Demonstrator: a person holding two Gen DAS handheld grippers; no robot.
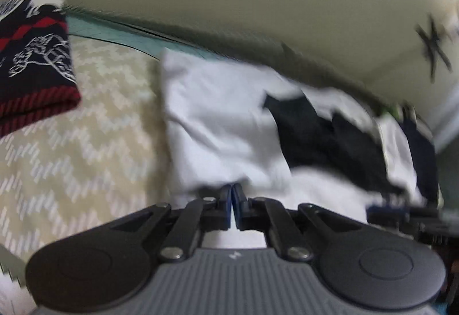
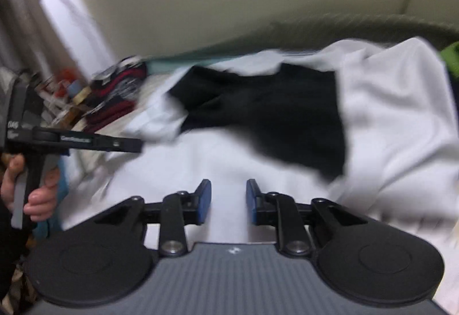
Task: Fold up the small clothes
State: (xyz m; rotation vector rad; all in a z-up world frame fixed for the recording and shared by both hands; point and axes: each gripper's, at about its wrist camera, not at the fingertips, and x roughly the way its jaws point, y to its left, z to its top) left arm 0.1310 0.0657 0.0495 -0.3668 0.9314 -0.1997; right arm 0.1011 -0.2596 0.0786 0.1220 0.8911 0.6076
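The white garment [image 1: 218, 119] is pinched by the left gripper [image 1: 233, 201]; only the right view shows the right gripper [image 2: 228, 201] fingers apart.

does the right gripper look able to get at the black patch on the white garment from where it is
Probably yes: the right gripper is open and empty, and the black patch lies uncovered just ahead on the white garment, with nothing between them.

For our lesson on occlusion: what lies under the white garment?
Under the white garment, the left wrist view shows a beige chevron-patterned cover running beneath its left edge. A black patch shows on the garment. Whatever lies under the rest is covered.
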